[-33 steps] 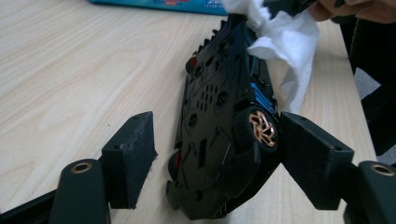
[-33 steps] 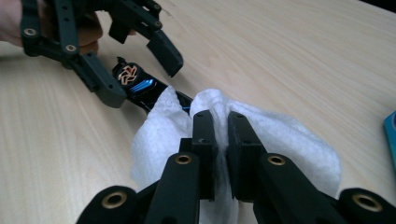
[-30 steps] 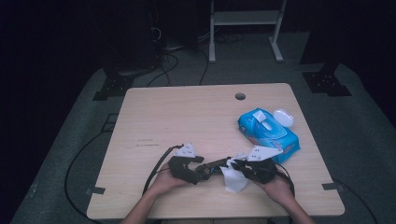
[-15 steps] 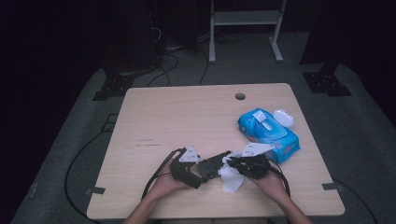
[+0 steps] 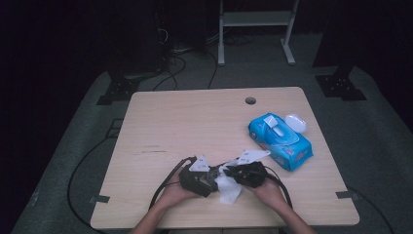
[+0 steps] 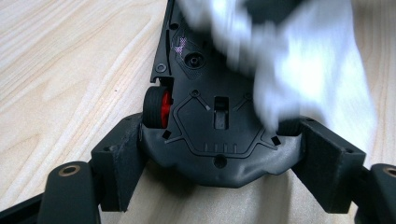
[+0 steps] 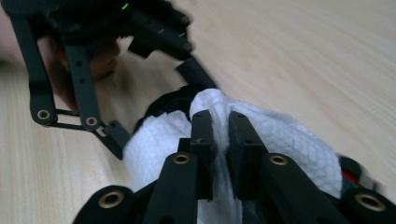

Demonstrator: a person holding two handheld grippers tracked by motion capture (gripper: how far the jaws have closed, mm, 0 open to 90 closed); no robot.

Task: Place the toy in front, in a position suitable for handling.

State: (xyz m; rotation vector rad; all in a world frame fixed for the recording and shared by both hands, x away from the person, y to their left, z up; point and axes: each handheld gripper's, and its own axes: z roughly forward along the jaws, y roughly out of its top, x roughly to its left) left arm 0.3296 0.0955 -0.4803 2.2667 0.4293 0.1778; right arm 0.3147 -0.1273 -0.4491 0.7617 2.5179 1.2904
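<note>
Left gripper view shows my left claw (image 6: pixel 219 154) clamped on the sides of an upturned computer mouse (image 6: pixel 210 126) just above the surface (image 6: pixel 70 60); its jaws have just been closing on it; my right claw (image 7: pixel 219 135) pinches a white wipe (image 7: pixel 289 135) nearly shut and rubs it over the mouse's underside. I judge the wipe could snag on the red wheel (image 6: pixel 161 107); pressing hard might twist the mouse out of the left claw's hold; the wipe pack (image 5: pixel 280 141) sits well apart.

A blue wipes pack (image 5: pixel 280 142) lies on the wooden table (image 5: pixel 195 126).
</note>
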